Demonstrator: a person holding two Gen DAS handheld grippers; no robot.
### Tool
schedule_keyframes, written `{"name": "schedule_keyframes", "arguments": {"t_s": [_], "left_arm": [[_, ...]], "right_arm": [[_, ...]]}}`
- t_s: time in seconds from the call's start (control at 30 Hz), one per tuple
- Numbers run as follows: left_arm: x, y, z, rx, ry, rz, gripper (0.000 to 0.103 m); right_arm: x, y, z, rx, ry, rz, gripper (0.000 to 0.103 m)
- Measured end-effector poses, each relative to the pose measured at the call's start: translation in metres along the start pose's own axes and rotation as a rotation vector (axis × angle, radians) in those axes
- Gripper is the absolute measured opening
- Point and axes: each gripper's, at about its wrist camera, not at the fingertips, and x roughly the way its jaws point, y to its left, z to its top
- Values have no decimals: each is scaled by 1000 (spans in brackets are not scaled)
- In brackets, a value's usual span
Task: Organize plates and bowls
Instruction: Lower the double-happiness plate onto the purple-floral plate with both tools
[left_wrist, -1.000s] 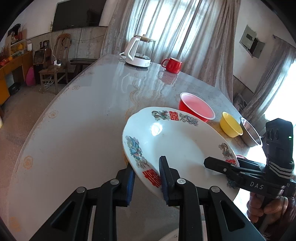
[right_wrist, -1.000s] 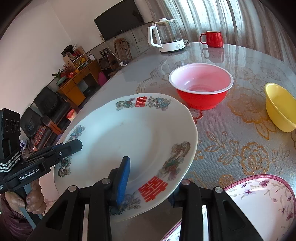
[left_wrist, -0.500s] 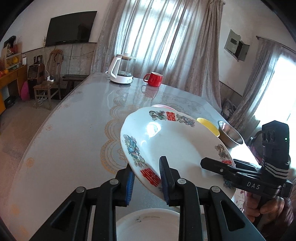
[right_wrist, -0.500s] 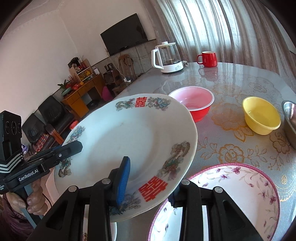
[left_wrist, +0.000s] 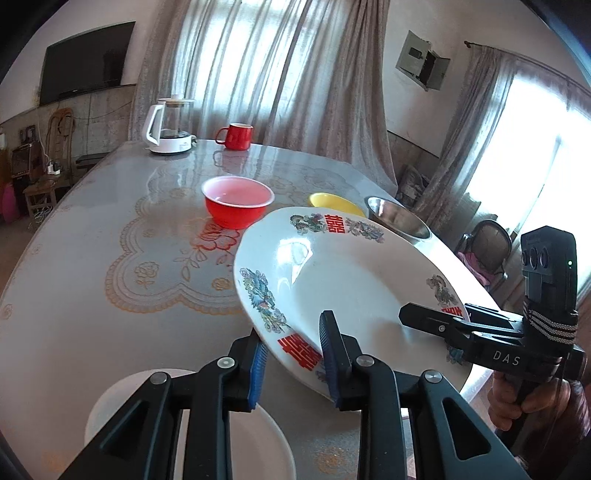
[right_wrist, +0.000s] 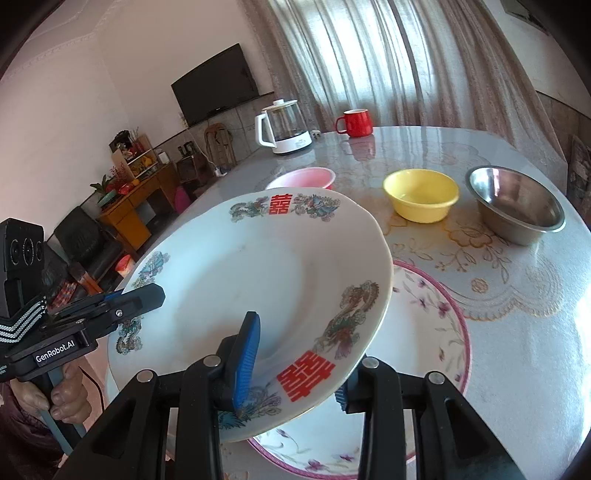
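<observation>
A large white plate (left_wrist: 351, 280) with red characters and dragon patterns hangs tilted above the table, held from two sides. My left gripper (left_wrist: 291, 343) is shut on its near rim, one blue pad above and one below. My right gripper (right_wrist: 299, 362) is shut on the opposite rim of the same plate (right_wrist: 258, 280). Each gripper shows in the other's view: the right gripper (left_wrist: 417, 319) and the left gripper (right_wrist: 147, 295), both with a hand on the handle. Under the held plate lies a pink-rimmed floral plate (right_wrist: 432, 332). A plain white plate (left_wrist: 258, 443) lies below my left gripper.
A red bowl (left_wrist: 236, 203), a yellow bowl (right_wrist: 421, 194) and a steel bowl (right_wrist: 517, 210) stand in a row mid-table. A white kettle (left_wrist: 170, 125) and a red mug (left_wrist: 236, 136) sit at the far end. The glossy patterned table (left_wrist: 92, 229) curves away on the left.
Both grippers have carried the white plate back toward the table's near edge. The bowls now lie farther off, and the floral plate and plain white plate have come into view underneath.
</observation>
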Motion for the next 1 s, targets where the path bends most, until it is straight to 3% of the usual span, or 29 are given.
{"name": "schedule_keyframes", "arguments": {"t_s": [0.27, 0.5, 1.0], "left_arm": [[32, -35, -10, 52, 93, -57, 31], [47, -36, -18, 42, 151, -39, 32], [55, -27, -24, -7, 170, -23, 33]], "right_arm": [[-20, -37, -23, 79, 35, -82, 34], [-16, -52, -36, 120, 71, -110, 34], [-10, -50, -38, 83, 95, -196, 40]]}}
